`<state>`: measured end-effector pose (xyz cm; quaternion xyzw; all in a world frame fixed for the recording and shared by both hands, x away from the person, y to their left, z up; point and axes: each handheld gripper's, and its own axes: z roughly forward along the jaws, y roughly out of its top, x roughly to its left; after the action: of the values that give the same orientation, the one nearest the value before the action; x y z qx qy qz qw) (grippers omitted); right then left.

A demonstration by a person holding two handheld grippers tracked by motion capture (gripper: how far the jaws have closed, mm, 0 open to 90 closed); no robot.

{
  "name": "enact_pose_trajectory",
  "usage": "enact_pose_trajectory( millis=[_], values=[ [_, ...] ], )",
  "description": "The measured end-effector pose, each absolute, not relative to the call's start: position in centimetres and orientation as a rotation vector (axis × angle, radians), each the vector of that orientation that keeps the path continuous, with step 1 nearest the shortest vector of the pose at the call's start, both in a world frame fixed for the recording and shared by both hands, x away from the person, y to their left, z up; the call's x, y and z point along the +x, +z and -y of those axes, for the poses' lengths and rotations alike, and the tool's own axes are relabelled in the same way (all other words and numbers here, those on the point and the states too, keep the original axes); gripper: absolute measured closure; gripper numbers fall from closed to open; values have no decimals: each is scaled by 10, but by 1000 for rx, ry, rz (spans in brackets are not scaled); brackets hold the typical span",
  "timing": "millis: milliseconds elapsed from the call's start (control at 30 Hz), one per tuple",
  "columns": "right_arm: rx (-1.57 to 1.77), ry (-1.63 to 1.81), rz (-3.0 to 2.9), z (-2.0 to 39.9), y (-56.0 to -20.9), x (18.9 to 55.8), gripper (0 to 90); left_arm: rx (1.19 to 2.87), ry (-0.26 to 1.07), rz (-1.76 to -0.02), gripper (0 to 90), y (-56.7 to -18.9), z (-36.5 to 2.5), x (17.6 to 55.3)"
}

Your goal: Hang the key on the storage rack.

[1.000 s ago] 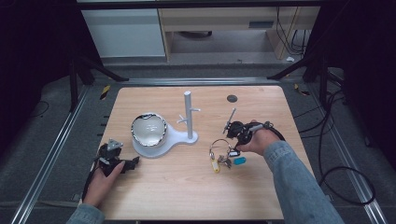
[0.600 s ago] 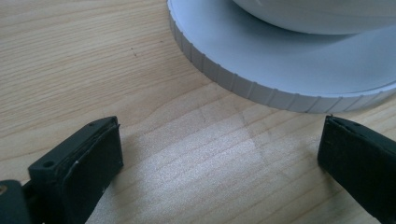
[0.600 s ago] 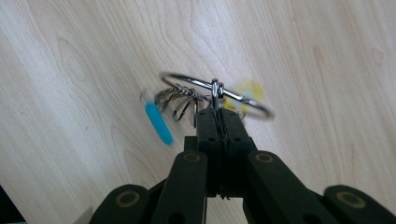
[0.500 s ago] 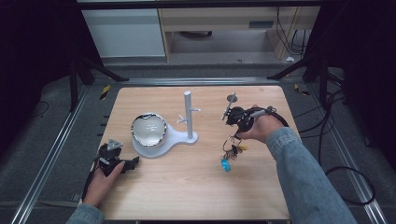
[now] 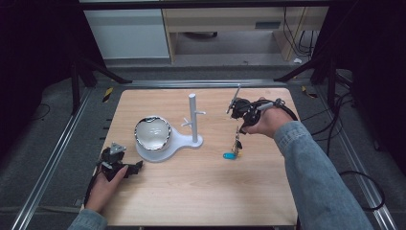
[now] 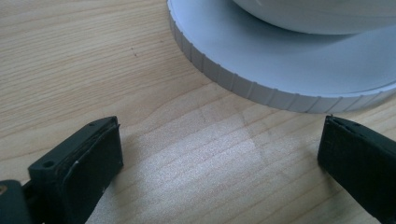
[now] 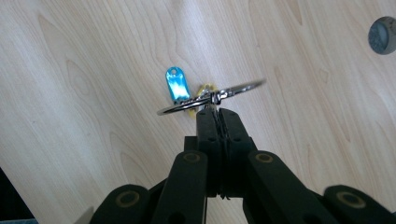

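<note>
A metal key ring (image 7: 210, 98) carries a blue tag (image 7: 176, 86) and a yellow piece. My right gripper (image 7: 215, 112) is shut on the ring. In the high view the right gripper (image 5: 238, 123) is right of the white stand, and the keys (image 5: 236, 143) dangle below it with the blue tag (image 5: 229, 155) lowest. The stand has an upright post (image 5: 193, 117) with short pegs, and a shiny bowl (image 5: 152, 132) sits on its round base (image 5: 186, 141). My left gripper (image 5: 130, 167) rests open on the table at the front left. Its jaws (image 6: 219, 154) stand wide apart before the base rim (image 6: 243, 79).
A small dark round disc (image 7: 383, 35) lies on the wooden table (image 5: 201, 191) near the far right. Metal rails run along both sides of the table, and cables trail off to the right.
My right gripper has lifted the key ring off the table and carried it away from the person; the keys now hang beneath it. The left gripper has not moved.
</note>
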<state>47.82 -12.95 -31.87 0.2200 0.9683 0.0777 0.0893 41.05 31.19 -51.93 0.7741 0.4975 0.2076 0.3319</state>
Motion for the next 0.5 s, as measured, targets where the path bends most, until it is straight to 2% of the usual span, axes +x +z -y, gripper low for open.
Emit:
enact_pose_trajectory(
  millis=[500],
  values=[
    [633, 237, -2857, 128, -294, 478, 888, 2024, 543, -1301, 0, -519, -312, 411]
  ],
)
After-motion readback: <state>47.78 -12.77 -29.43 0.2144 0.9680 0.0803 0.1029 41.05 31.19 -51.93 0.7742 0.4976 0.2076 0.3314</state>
